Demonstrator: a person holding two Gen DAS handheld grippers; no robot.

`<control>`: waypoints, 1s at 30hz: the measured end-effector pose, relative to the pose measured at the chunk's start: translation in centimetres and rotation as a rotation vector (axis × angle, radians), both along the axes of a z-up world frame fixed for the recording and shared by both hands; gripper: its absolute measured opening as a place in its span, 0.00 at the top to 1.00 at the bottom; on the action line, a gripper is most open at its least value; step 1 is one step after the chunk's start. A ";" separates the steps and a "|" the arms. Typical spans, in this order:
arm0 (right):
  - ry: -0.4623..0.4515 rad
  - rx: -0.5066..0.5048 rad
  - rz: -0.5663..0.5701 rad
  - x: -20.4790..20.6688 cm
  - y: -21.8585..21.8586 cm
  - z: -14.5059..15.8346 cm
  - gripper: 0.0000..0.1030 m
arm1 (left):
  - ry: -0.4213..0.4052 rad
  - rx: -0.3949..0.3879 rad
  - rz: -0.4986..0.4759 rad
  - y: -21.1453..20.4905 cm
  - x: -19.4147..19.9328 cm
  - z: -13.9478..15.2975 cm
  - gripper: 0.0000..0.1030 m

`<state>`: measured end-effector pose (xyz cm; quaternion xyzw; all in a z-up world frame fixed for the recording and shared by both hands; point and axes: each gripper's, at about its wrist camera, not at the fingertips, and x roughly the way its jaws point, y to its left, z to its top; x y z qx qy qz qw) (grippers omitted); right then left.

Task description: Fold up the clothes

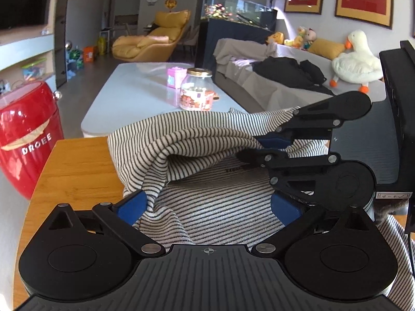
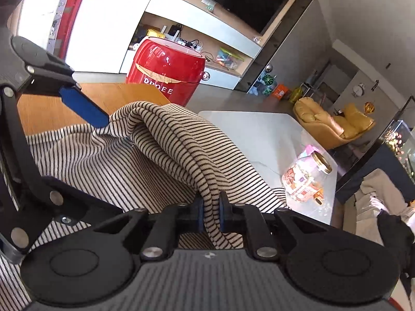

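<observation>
the right gripper at lower centre pinches a thick fold of the striped garment, which drapes over the wooden table. the left gripper reaches in from the left, its blue finger touching the cloth. a red container stands behind.

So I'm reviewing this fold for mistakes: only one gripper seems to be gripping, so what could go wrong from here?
The left gripper is open, fabric draped over one finger only, so the striped garment may slide off. The right gripper pinches a bunched thick fold; layers could slip out unevenly. Part of the cloth reaches past the wooden table edge and might drag the rest down.
</observation>
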<state>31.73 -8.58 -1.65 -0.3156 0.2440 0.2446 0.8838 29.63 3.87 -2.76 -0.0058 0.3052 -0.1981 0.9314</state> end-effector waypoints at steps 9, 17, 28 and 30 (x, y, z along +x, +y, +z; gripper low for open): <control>-0.025 0.259 -0.171 -3.1 -7.6 4.2 0.52 | 0.013 -0.023 0.009 0.5 0.4 -0.2 0.00; 0.190 0.545 -0.479 1.4 -14.8 3.1 0.76 | -0.039 -0.010 0.004 0.5 -0.2 0.8 0.00; 0.215 0.553 -0.566 3.6 -16.9 2.0 0.96 | 0.026 -0.014 -0.055 -2.3 4.7 1.1 0.00; 0.227 0.532 -0.579 3.6 -16.8 0.4 0.96 | 0.049 0.003 -0.042 -2.4 5.4 0.3 0.00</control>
